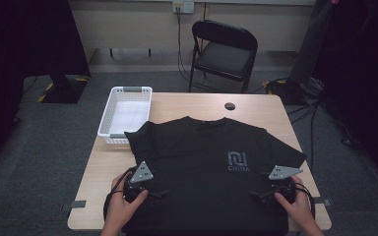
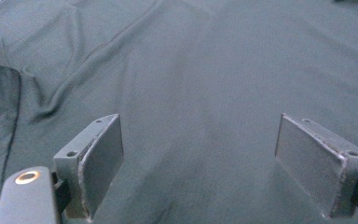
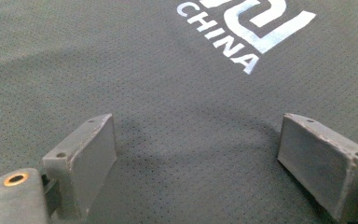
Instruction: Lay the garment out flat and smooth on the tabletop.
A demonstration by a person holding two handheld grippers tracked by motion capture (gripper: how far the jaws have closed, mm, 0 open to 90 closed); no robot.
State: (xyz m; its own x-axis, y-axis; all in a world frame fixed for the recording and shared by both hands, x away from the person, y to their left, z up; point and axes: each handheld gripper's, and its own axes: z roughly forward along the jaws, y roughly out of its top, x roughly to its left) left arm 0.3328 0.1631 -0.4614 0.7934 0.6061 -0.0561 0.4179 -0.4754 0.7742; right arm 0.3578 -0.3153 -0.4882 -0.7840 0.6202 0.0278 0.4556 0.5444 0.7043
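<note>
A: Item one, black T-shirt [image 1: 202,162]. Location?

B: Spread flat, front up, over the worktop [image 1: 270,105]; its hem hangs off the near edge, its logo [image 1: 238,161] sits toward the right. A sleeve edges toward the white basket [image 1: 125,113].

A: Left tongs [image 1: 152,193], right tongs [image 1: 261,194]?

B: Both with jaws wide apart, nothing between them, low over the lower part of the shirt, one toward each side. Contact with the cloth cannot be told.

A: Step in hand?

B: Judged: the approach before a first grasp, likely for folding. Next move calls for pinching the fabric on each side evenly, top layer gathered, without dragging the shirt askew.

A: Surface and room?

B: Pale wood worktop with a cable hole [image 1: 230,106]; grey carpet; folding chair [image 1: 224,51] behind; cables [image 1: 295,91] on the floor at right.
</note>
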